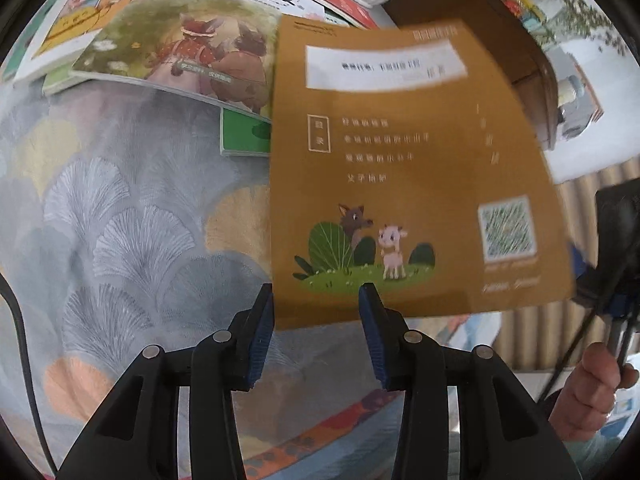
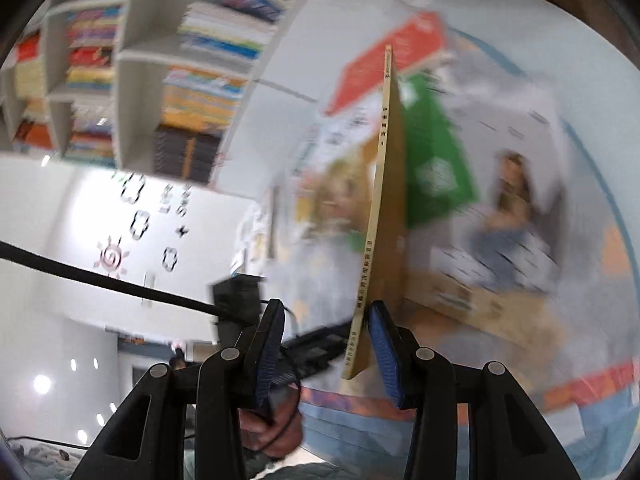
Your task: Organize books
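Brown book lifted off the table, edge-on between the right claw's fingers.

Left wrist view: the left gripper (image 1: 316,300) angled down over the cloth (image 1: 120,216), jaws spread and empty; the brown book (image 1: 404,168) filled centre-right, the right gripper (image 1: 600,276) and a hand (image 1: 596,392) at the right edge, the stack (image 1: 160,44) upper left.
Right wrist view: the right gripper (image 2: 326,320) stood partly open, the book (image 2: 380,220) against its right pad; whether it was pinched I cannot tell.
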The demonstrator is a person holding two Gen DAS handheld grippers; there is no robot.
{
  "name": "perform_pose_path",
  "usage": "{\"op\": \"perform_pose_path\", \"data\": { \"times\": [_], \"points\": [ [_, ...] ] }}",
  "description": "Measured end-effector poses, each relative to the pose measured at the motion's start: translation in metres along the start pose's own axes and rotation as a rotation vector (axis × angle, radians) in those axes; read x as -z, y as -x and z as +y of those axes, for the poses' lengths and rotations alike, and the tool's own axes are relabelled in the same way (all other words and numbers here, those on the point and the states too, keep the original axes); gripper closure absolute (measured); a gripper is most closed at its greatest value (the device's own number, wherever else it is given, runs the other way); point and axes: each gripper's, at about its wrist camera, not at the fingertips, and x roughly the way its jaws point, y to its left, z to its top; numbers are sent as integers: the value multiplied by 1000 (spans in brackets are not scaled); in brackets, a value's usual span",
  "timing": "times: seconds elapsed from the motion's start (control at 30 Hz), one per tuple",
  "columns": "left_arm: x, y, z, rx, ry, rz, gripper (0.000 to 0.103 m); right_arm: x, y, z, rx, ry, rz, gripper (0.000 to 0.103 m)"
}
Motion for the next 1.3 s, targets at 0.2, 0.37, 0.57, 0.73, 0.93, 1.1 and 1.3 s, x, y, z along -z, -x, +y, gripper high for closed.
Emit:
{"op": "perform_pose_path", "data": {
  "times": [0.2, 0.37, 0.57, 0.73, 0.93, 1.1, 1.3],
  "points": [
    [4, 36, 25, -13, 45, -64, 65, -24, -49, 67, -83, 148, 66, 60],
    [26, 94, 99, -189, 190, -157, 67, -22, -119, 103, -92, 194, 177, 60],
    [56, 192, 207, -535, 409, -299, 67, -1, -176, 118, -82, 176, 257, 60],
    [21, 290, 293, -706, 576, -457, 65, 13, -214, 116, -38, 136, 319, 60],
    [-25, 334, 338, -749, 599, -494, 65, 20, -235, 121, 15, 130, 292, 60],
    [-29, 278, 295, -650, 430, -389, 65, 6, -227, 111, 202, 161, 191, 60],
    [-9, 171, 221, -381, 245, -170, 65, -14, -200, 89, 474, 184, 84, 59]
  ]
}}
